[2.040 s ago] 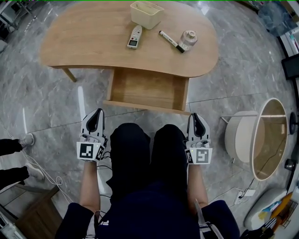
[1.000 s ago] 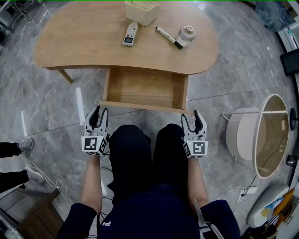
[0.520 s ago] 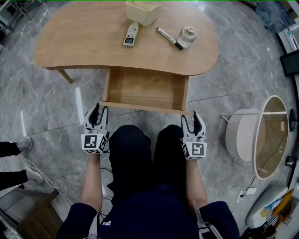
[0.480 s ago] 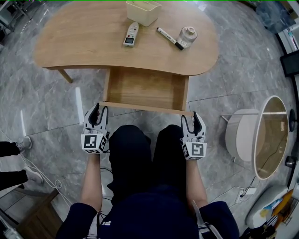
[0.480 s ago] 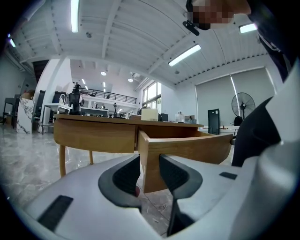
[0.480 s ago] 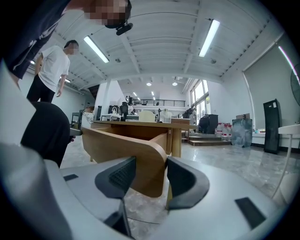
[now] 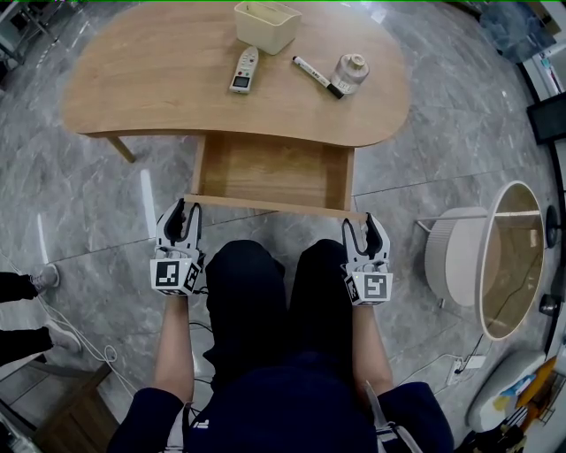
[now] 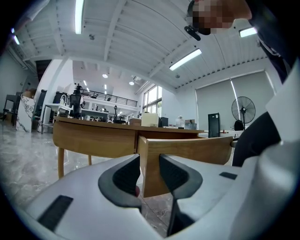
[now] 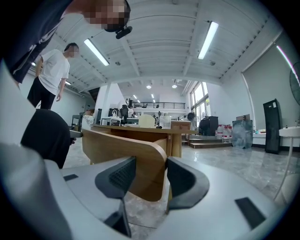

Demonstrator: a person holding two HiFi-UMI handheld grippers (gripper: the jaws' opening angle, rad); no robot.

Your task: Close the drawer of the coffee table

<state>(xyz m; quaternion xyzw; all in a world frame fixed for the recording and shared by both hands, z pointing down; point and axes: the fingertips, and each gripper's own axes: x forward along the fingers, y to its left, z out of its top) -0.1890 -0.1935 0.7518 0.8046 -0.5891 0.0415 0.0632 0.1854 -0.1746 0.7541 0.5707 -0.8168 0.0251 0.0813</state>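
Observation:
The wooden coffee table (image 7: 168, 84) has its drawer (image 7: 270, 168) pulled out toward me, its front panel (image 7: 265, 205) just ahead of my knees. My left gripper (image 7: 179, 212) is open at the panel's left end. In the left gripper view that end (image 8: 187, 152) shows between and beyond the tips of the left gripper (image 8: 149, 162). My right gripper (image 7: 367, 228) is open at the panel's right end. In the right gripper view the rounded corner (image 9: 140, 161) sits in the gap of the right gripper (image 9: 151, 166). Whether any pad touches the wood I cannot tell.
On the tabletop lie a remote (image 7: 243, 71), a marker (image 7: 313, 77), a small white jar (image 7: 351, 72) and a white bin (image 7: 265, 25). A round white side table (image 7: 500, 261) stands at the right. My legs (image 7: 265, 301) are between the grippers. A bystander's shoe (image 7: 40, 279) shows at the left.
Both grippers moved forward from beside my knees to the two ends of the drawer front, and their jaws spread apart. The drawer stayed where it was.

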